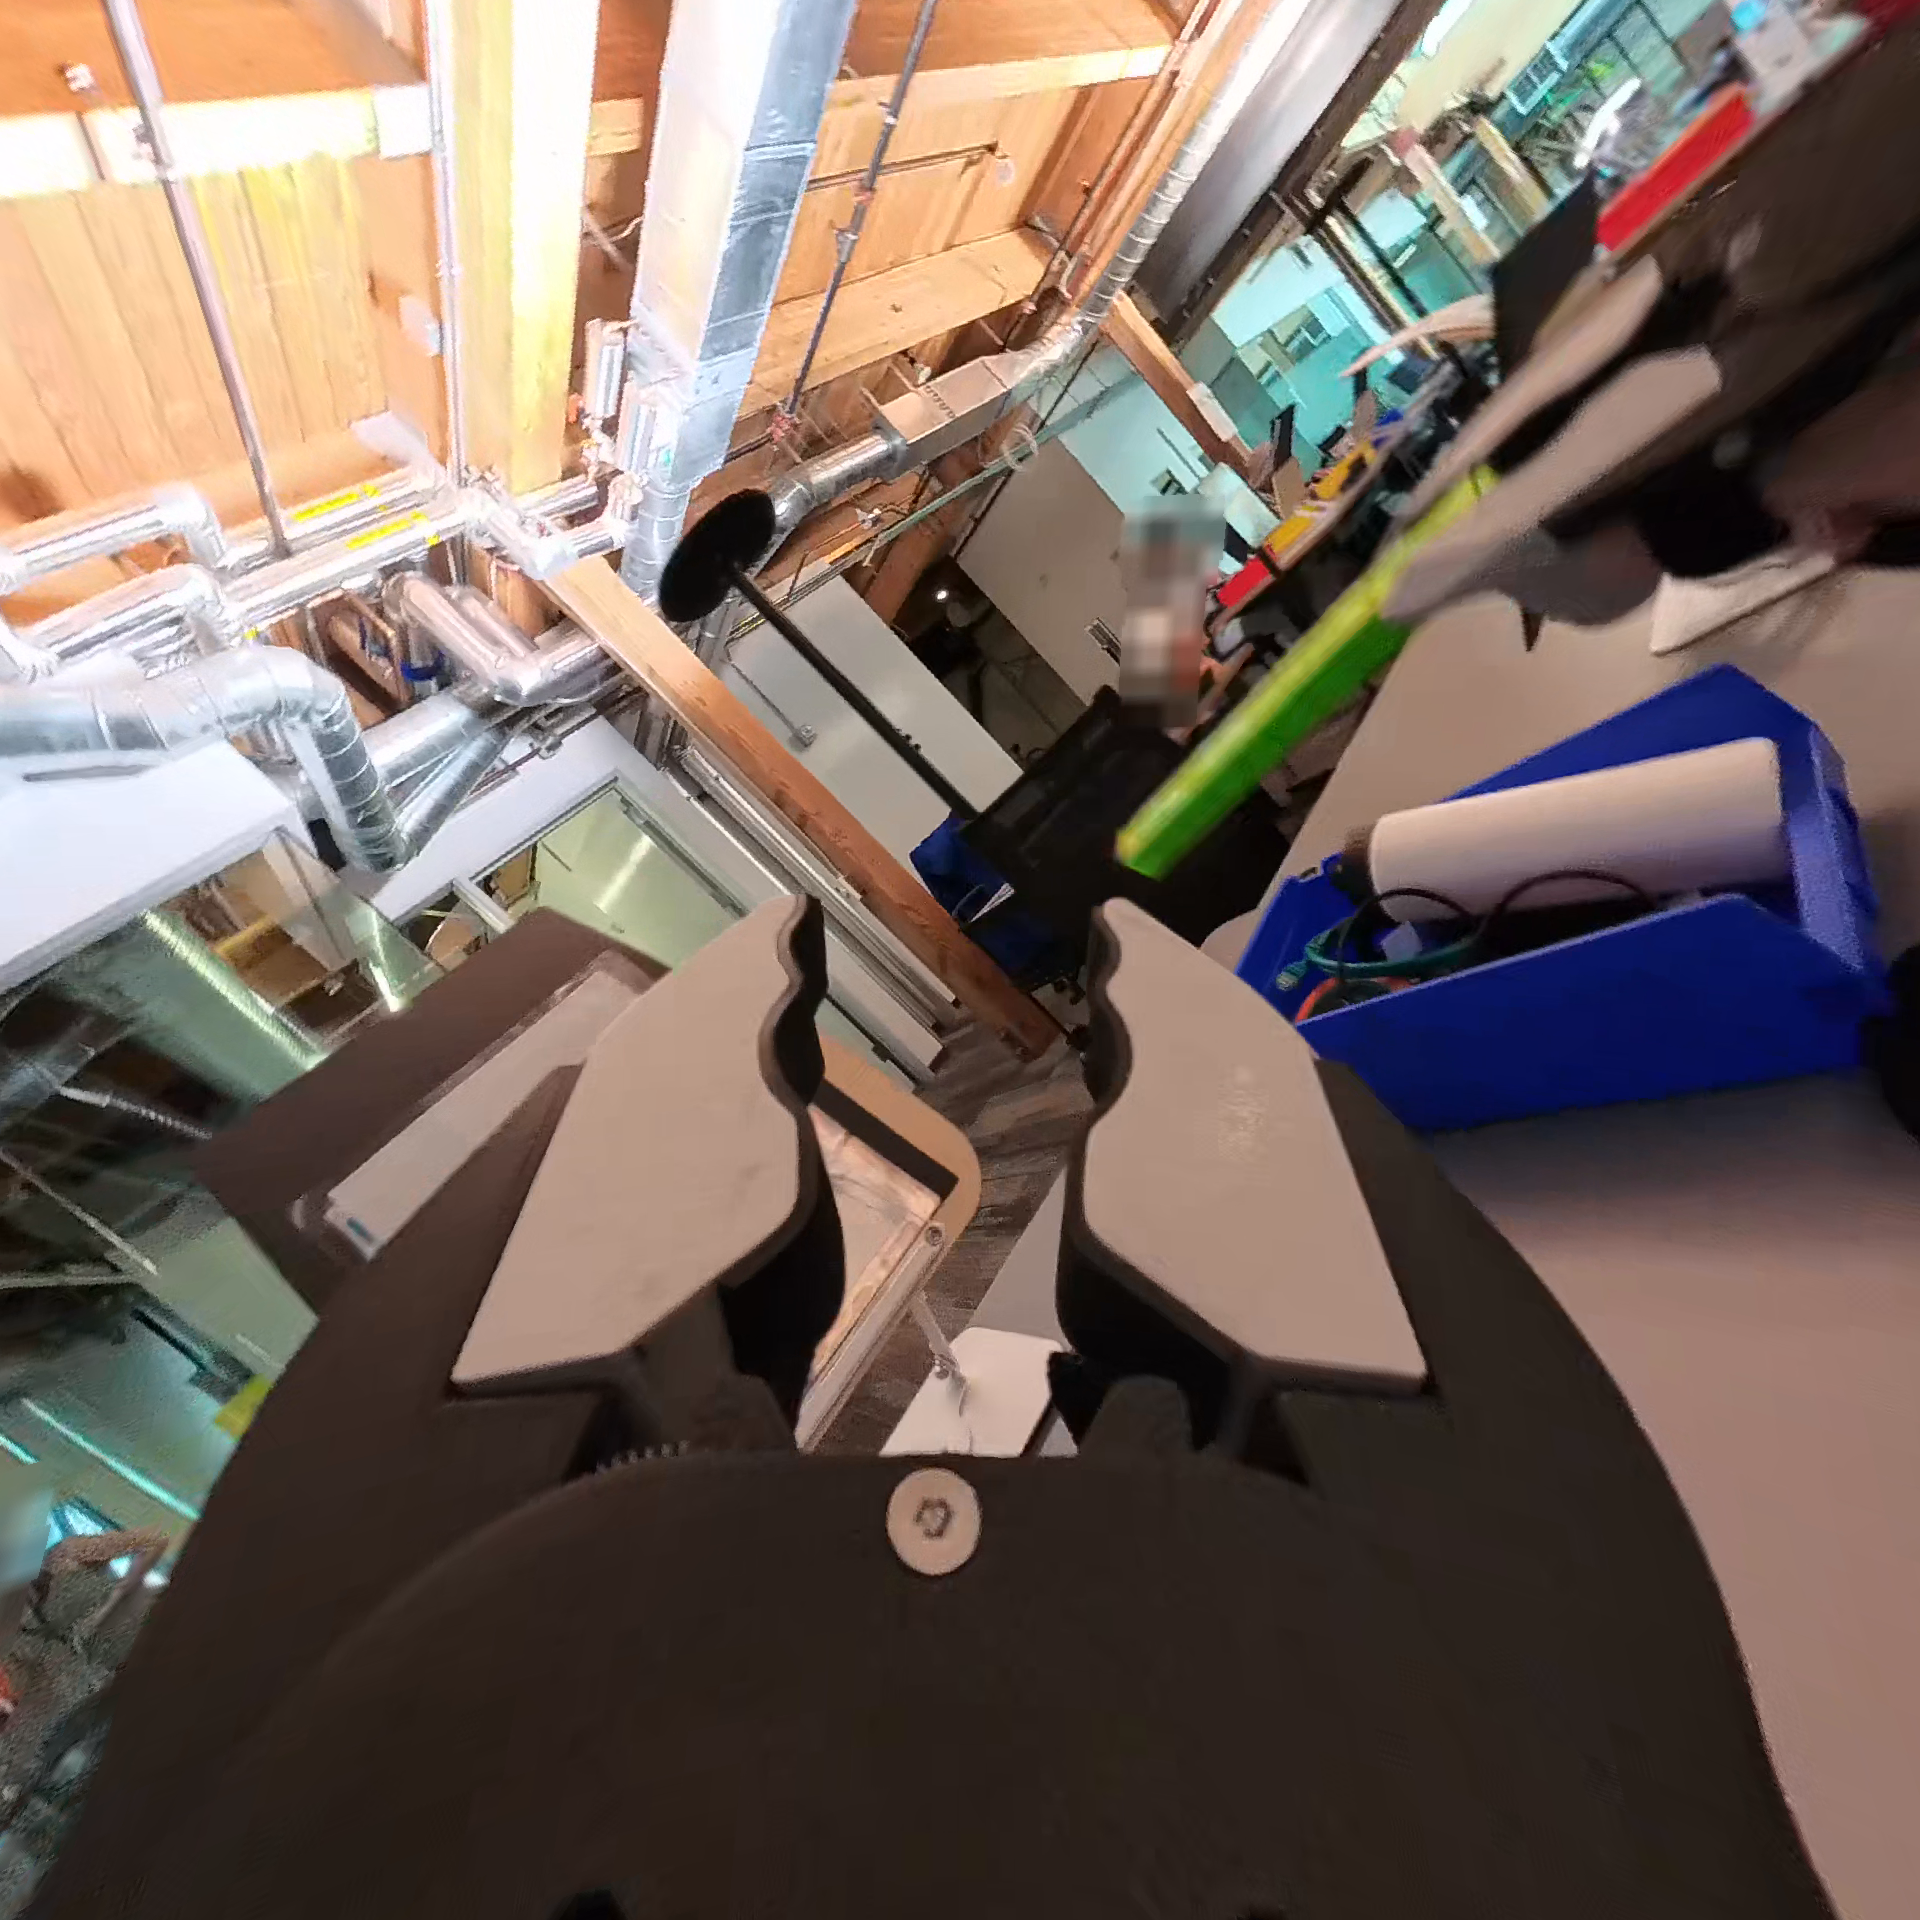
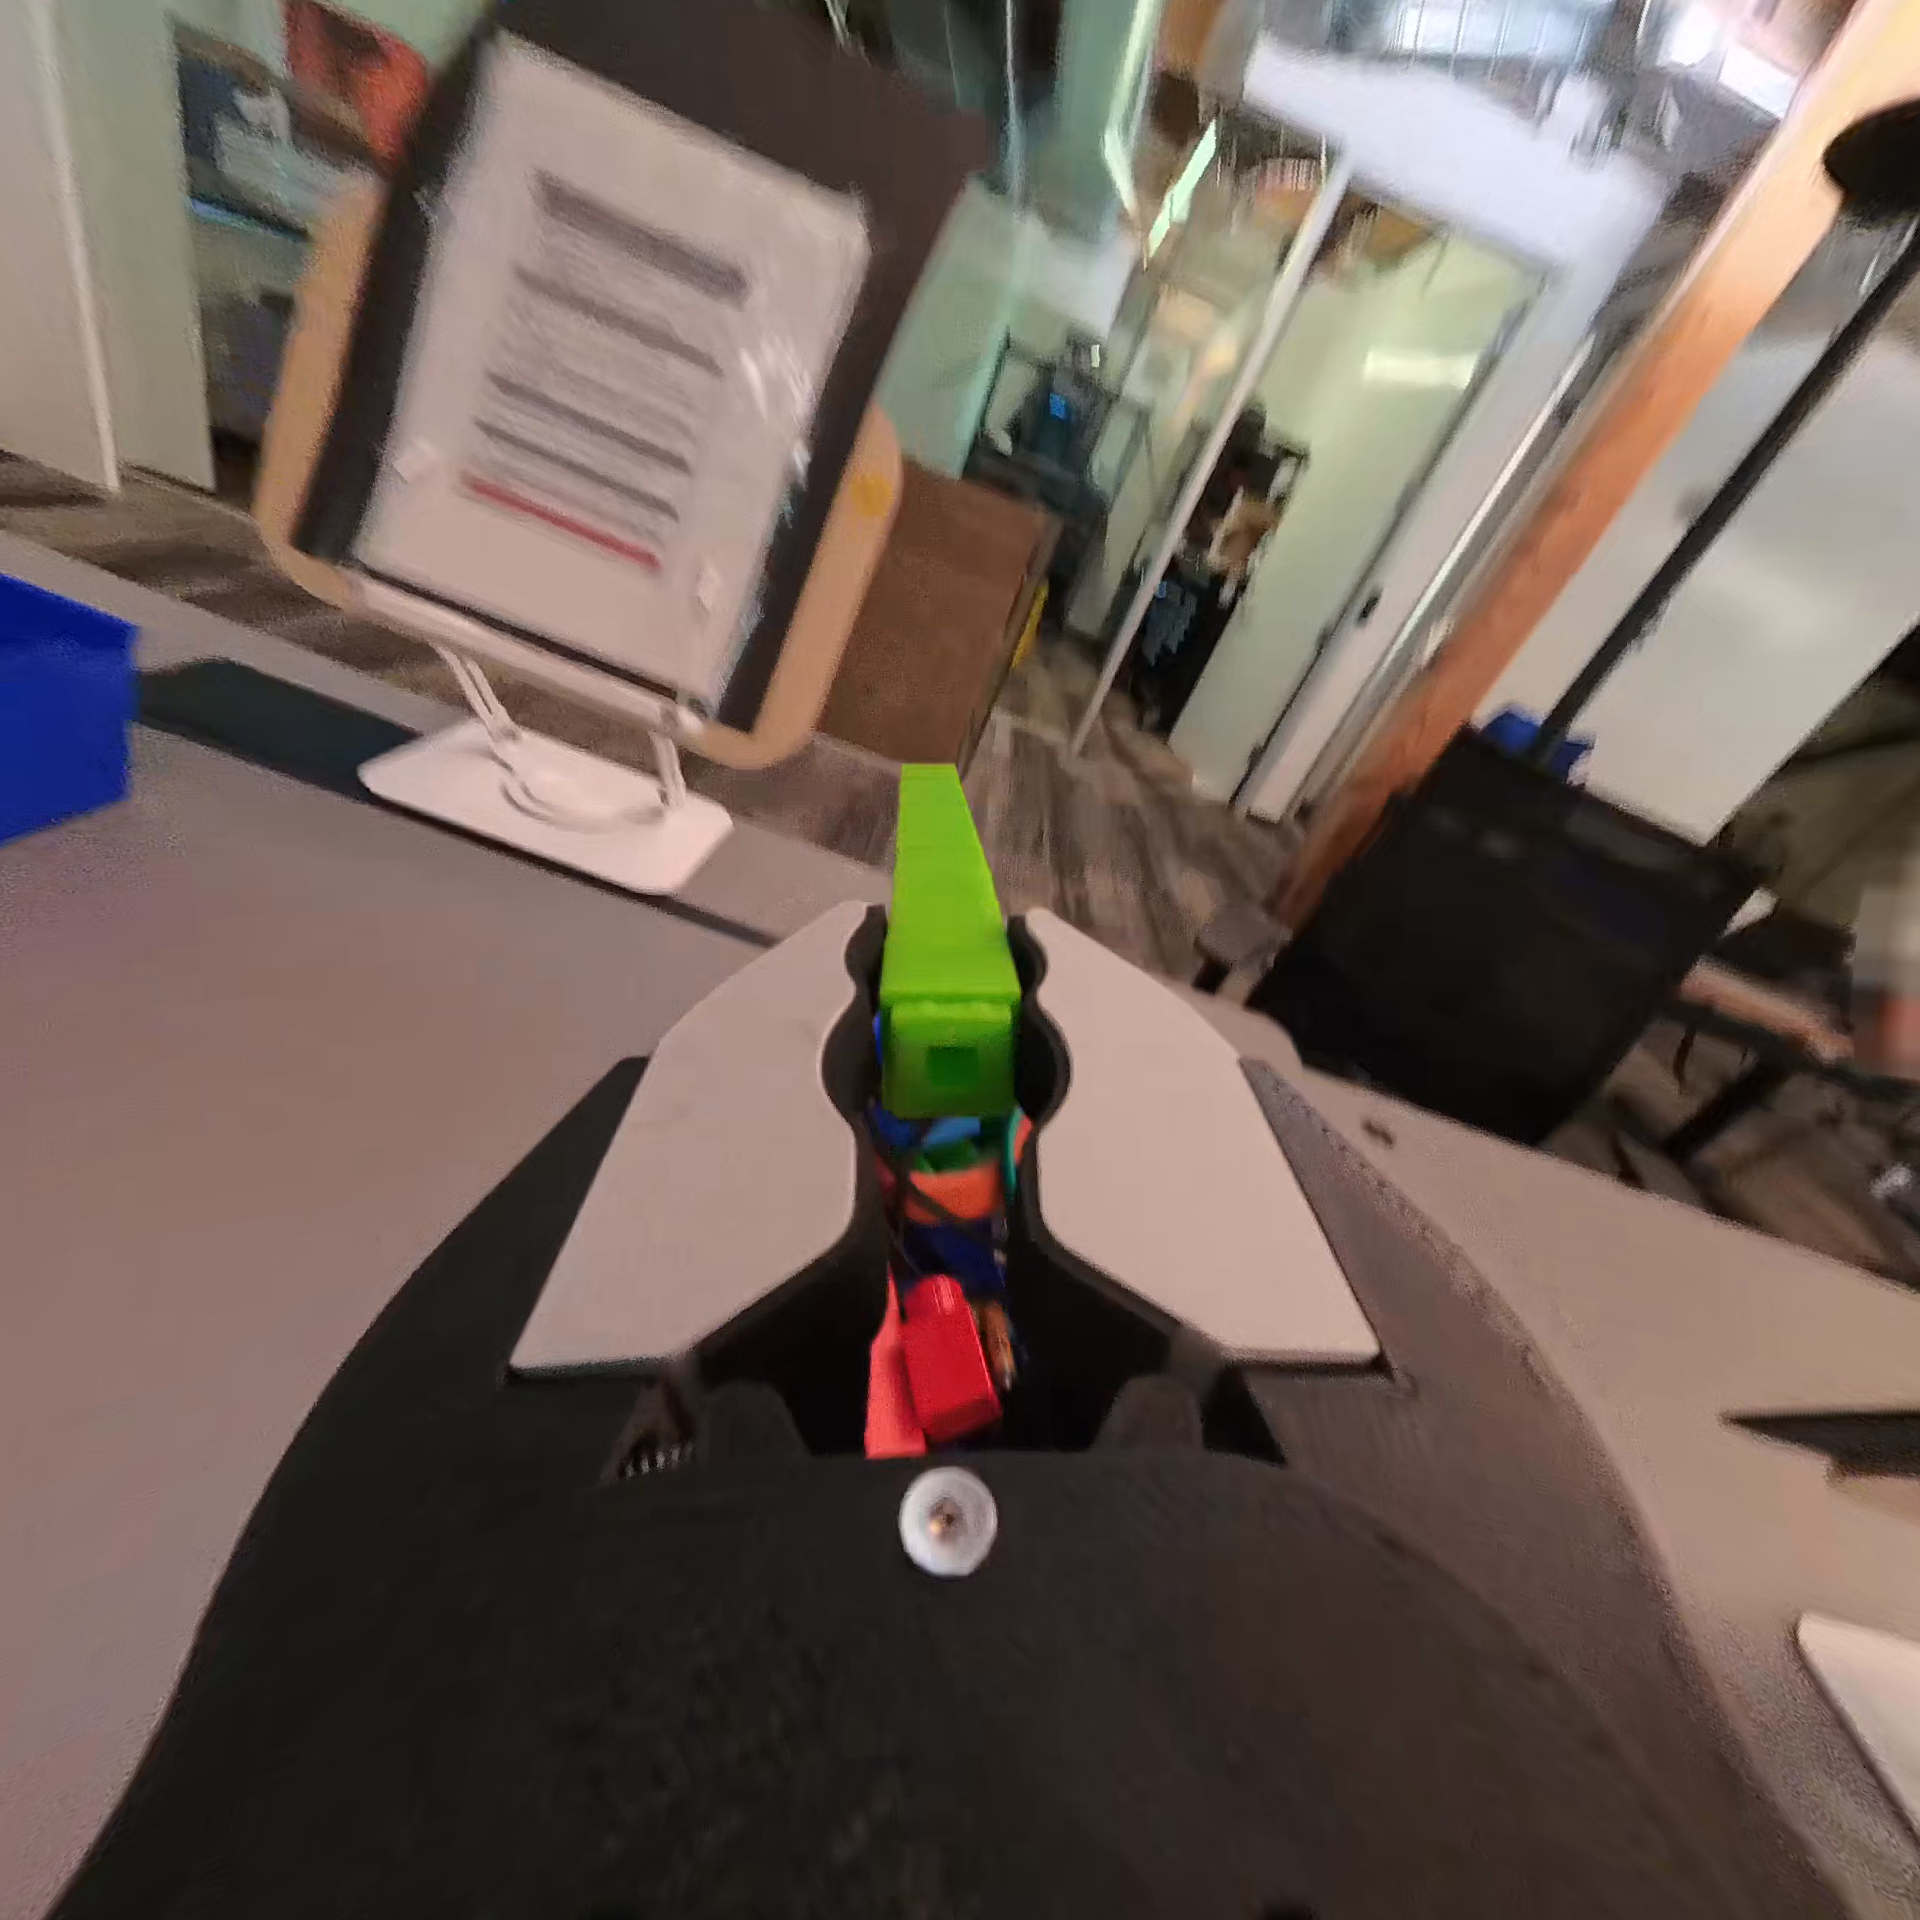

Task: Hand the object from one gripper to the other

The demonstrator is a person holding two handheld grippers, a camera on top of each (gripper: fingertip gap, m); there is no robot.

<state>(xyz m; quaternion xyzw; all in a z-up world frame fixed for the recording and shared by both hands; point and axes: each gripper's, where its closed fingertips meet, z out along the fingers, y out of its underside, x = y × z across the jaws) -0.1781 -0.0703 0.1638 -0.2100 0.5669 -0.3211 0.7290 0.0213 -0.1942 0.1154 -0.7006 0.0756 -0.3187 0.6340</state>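
Note:
A long bright green square bar is clamped between the fingers of my right gripper and sticks out forward past the fingertips. In the left wrist view the same green bar slants down from the right gripper at the upper right, its free end a little above and right of my left gripper. My left gripper is open and empty, tilted upward, apart from the bar.
A blue bin with a white roll and cables sits on the grey table, right of the left gripper. A framed sheet on a white stand stands on the table ahead of the right gripper. Colourful bits show below its fingers. Left tips to right tips: about 25 centimetres.

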